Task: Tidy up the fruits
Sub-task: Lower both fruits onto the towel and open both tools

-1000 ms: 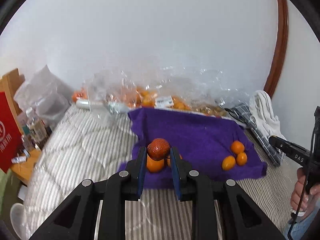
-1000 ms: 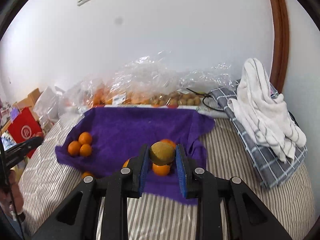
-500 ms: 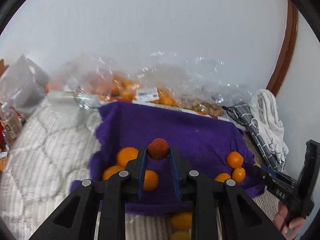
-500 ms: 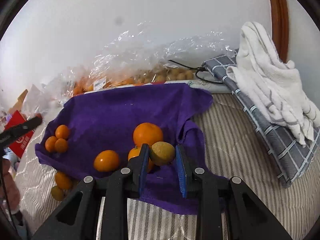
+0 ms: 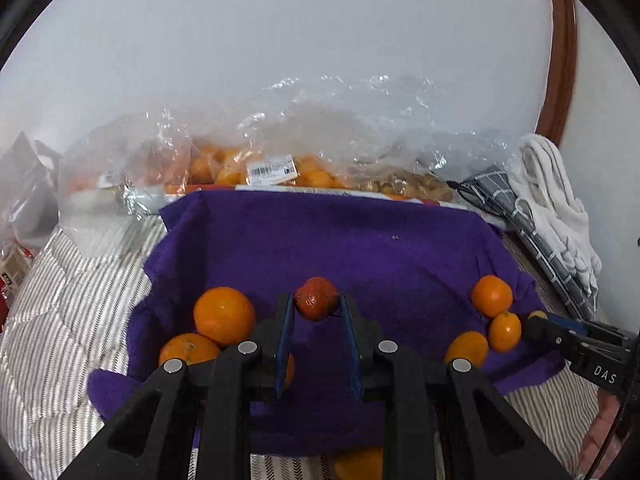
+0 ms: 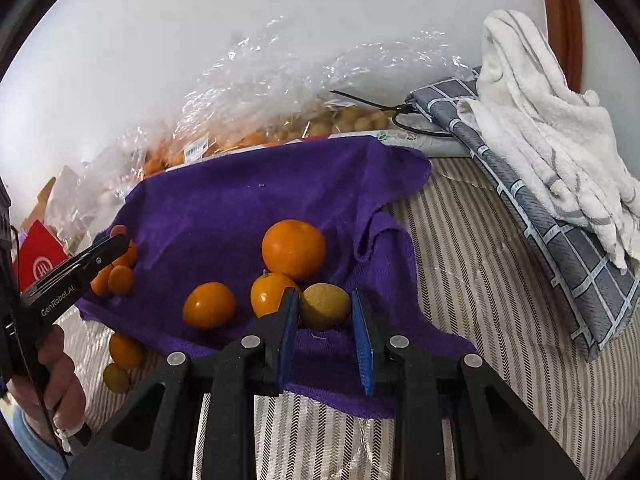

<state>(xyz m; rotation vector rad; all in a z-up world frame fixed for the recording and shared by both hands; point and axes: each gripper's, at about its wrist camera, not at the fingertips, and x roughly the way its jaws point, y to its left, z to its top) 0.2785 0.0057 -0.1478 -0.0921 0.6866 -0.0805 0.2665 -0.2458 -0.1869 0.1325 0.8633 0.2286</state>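
A purple cloth (image 5: 328, 248) lies on the striped bed and carries groups of fruit. My left gripper (image 5: 317, 307) is shut on a small red fruit (image 5: 316, 303), held just above the cloth between two oranges (image 5: 224, 315) on the left and three small oranges (image 5: 491, 295) on the right. My right gripper (image 6: 325, 307) is shut on a yellow-green fruit (image 6: 325, 306), low over the cloth's (image 6: 248, 216) near edge, beside three oranges (image 6: 293, 249). The left gripper also shows at the left edge of the right wrist view (image 6: 96, 258).
Clear plastic bags of oranges (image 5: 256, 168) and brown fruit (image 6: 344, 120) lie along the wall behind the cloth. A grey checked cloth with a white towel (image 6: 552, 136) lies to the right. Two fruits (image 6: 122, 354) lie off the cloth on the striped bedding.
Both grippers have moved forward and down toward the cloth, still holding their fruits. The right one now sits close beside the oranges at the near edge.
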